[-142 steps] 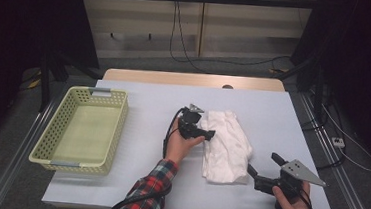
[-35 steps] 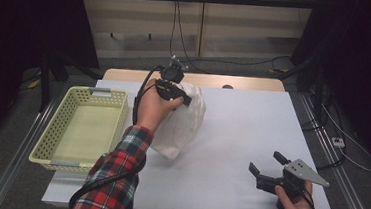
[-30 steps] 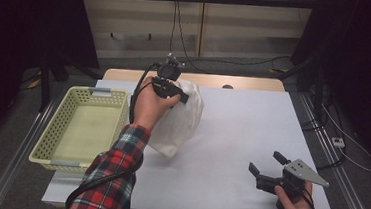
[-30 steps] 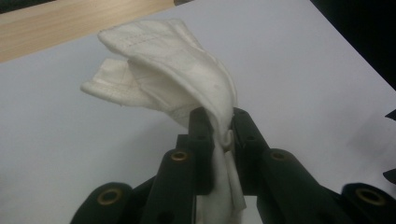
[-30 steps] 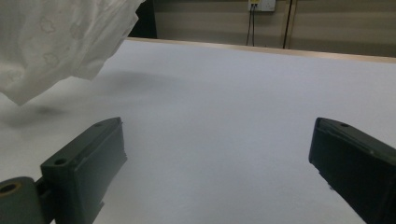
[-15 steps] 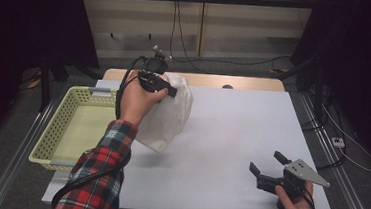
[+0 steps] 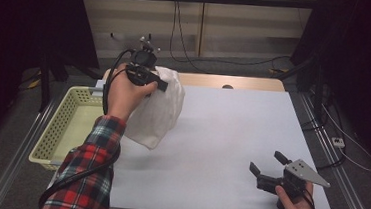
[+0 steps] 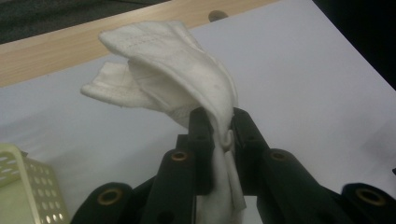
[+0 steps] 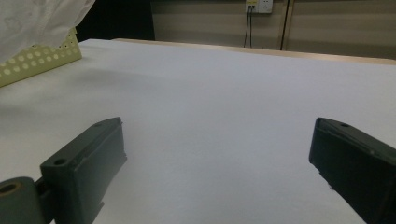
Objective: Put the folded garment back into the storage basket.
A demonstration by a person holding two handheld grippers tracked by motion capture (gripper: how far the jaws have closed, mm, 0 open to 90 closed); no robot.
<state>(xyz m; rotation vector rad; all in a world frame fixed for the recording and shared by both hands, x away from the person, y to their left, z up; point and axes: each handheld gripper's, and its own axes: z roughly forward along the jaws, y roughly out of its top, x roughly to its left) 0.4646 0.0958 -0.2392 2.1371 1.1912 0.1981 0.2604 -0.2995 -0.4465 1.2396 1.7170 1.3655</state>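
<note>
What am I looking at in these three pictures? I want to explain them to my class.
A person at a table holds a hand tool with two-jawed tongs in each hand. One picture looks down from above; the other two come from cameras riding on each tool, looking along its black jaws. The left tongs are shut on a white cloth, lifted beside a yellow basket. The right tongs rest open and hold nothing, low over the table.
</note>
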